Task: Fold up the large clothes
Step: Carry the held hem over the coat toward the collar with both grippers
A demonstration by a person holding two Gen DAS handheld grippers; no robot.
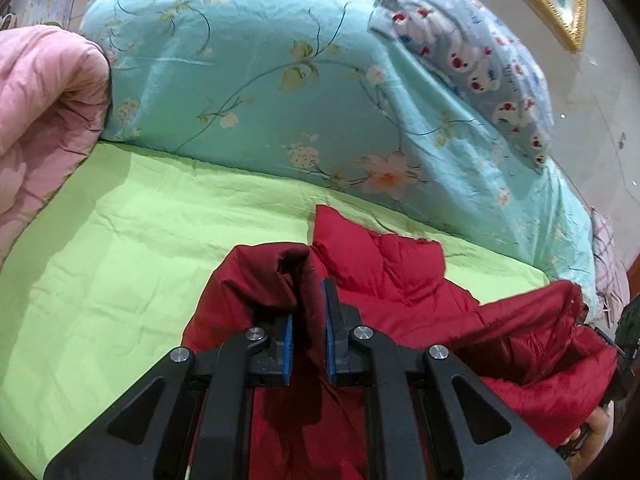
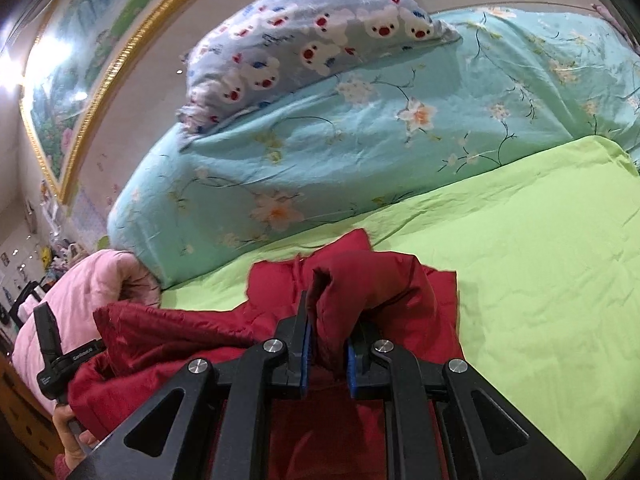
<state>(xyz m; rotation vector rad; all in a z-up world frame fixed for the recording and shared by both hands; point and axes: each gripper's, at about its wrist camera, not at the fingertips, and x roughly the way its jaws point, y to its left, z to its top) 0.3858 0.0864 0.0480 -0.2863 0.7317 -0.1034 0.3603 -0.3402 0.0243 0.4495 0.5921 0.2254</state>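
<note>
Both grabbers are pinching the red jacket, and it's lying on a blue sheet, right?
Not quite. Both the left gripper and the right gripper are pinching the red jacket, but the sheet under it is bright green, as both wrist views show. The blue cloth is the flowered quilt piled behind it.

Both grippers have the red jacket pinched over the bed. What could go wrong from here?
1. The left gripper holds only a thin fold of the slick red puffer jacket; it may slip out.
2. The right gripper clamps a bulky bunch, so the fold may come out uneven on the green sheet.
</note>
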